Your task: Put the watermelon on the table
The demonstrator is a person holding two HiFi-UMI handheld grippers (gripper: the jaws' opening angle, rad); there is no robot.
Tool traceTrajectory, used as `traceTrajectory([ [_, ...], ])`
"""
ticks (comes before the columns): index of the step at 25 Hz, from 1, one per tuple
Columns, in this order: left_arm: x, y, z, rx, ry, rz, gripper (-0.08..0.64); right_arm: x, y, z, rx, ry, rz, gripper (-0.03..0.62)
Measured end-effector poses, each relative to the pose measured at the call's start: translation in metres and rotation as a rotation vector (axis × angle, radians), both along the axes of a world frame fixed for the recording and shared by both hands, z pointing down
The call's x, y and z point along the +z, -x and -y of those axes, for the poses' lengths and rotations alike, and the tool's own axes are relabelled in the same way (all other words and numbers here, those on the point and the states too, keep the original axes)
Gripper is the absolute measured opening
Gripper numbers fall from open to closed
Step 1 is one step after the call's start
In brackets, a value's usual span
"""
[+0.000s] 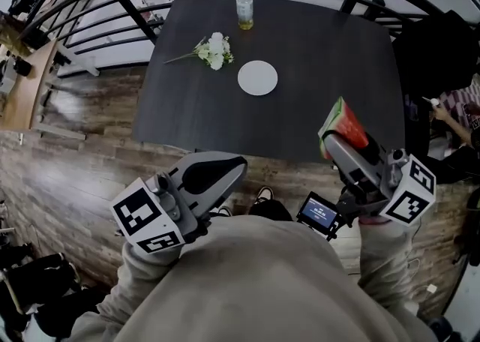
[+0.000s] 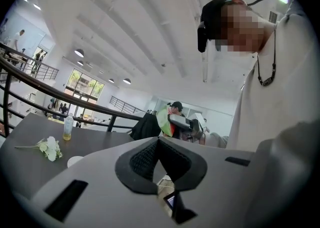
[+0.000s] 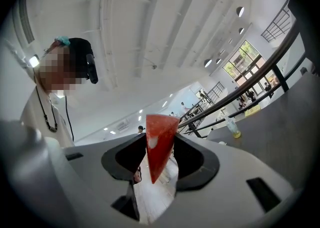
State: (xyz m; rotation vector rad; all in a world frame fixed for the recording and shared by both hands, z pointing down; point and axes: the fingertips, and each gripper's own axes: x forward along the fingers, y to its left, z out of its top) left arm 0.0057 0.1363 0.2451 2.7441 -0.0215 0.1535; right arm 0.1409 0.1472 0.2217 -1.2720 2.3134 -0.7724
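Watermelon: a wedge slice (image 1: 346, 124), held in the air by the right gripper (image 1: 341, 138) at the near right edge of the table (image 1: 300, 40); it is not yet set down.
Right jaws: they pinch the slice by its two flat red sides, and the thin point hangs down between the pads.
Left jaws: the left gripper (image 1: 217, 172) has its jaws pressed together with nothing between them; it is low, in front of the person's body.
Risk, slip: the slice gets thinner toward its point and looks smooth, so it may slide out of the pads if the grip is loose.
Risk, early release: part of the slice seems to be over the floor (image 1: 82, 175), so opening now could drop it there.
Risk, edge: a low approach could knock the slice on the table edge.
Slice look: red flesh, pale band, green rind, a bit glossy.
Table look: dark, matt, flat, with rounded corners.
On the table: a round white plate (image 1: 257, 78), white flowers (image 1: 214, 52) and a clear bottle (image 1: 244, 12), all well apart from the slice.
Floor look: wood planks.
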Motion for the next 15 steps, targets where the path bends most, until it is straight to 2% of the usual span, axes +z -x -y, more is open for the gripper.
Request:
traceTrajectory([
  [4, 0.008, -0.018, -0.003, 0.014, 0.009, 0.039, 0.003, 0.010, -0.022, -0.003, 0.015, 0.004, 0.025, 0.187],
  [9, 0.003, -0.034, -0.003, 0.043, 0.011, 0.048, 0.003, 0.009, -0.039, -0.012, 0.047, 0.009, 0.036, 0.187],
  [15, 0.002, -0.060, -0.006, 0.149, 0.012, 0.028, 0.003, -0.001, -0.056, -0.022, 0.130, -0.009, 0.023, 0.187],
])
